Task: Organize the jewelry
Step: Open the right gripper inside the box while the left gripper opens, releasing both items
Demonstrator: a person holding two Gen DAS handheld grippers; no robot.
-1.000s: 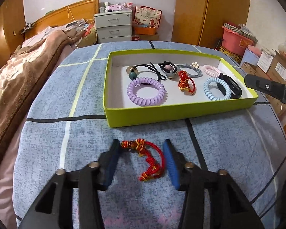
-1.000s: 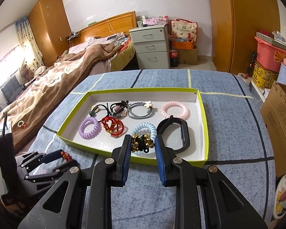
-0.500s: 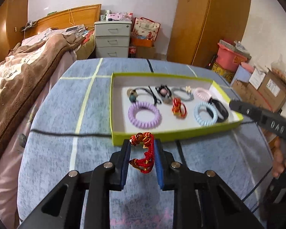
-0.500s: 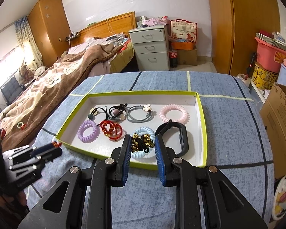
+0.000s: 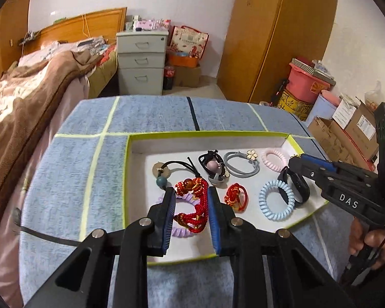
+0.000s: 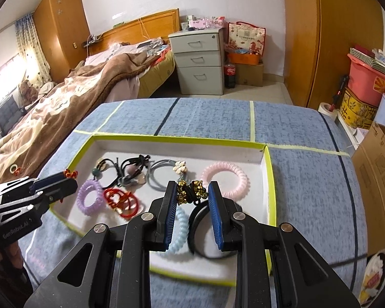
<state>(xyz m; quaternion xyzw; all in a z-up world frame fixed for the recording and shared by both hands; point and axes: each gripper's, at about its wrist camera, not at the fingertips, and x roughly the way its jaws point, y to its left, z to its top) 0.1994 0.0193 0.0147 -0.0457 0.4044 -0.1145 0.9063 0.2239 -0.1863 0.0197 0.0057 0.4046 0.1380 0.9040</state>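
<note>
My left gripper [image 5: 190, 192] is shut on a red braided cord bracelet [image 5: 193, 205] and holds it above the near left part of the lime-rimmed white tray [image 5: 127, 169], over a purple coil hair tie [image 5: 182, 228]. My right gripper [image 6: 191, 191] is shut on a gold-beaded black hair tie [image 6: 191, 191] and holds it over the tray [image 6: 270, 179] above a light blue coil tie [image 6: 178, 233] and a black band [image 6: 200, 228]. The left gripper also shows at the left of the right wrist view [image 6: 55, 182].
In the tray lie a second red cord bracelet [image 5: 236, 196], a pink coil tie [image 5: 273, 156], a grey tie with a flower [image 5: 240, 163] and black ties with beads [image 5: 174, 169]. The tray sits on a blue checked cloth [image 5: 71, 179]. A bed stands at the left, boxes at the right.
My left gripper closed on the red bracelet, lifted it off the cloth and carried it forward over the tray. My right gripper moved forward over the tray with its hair tie.
</note>
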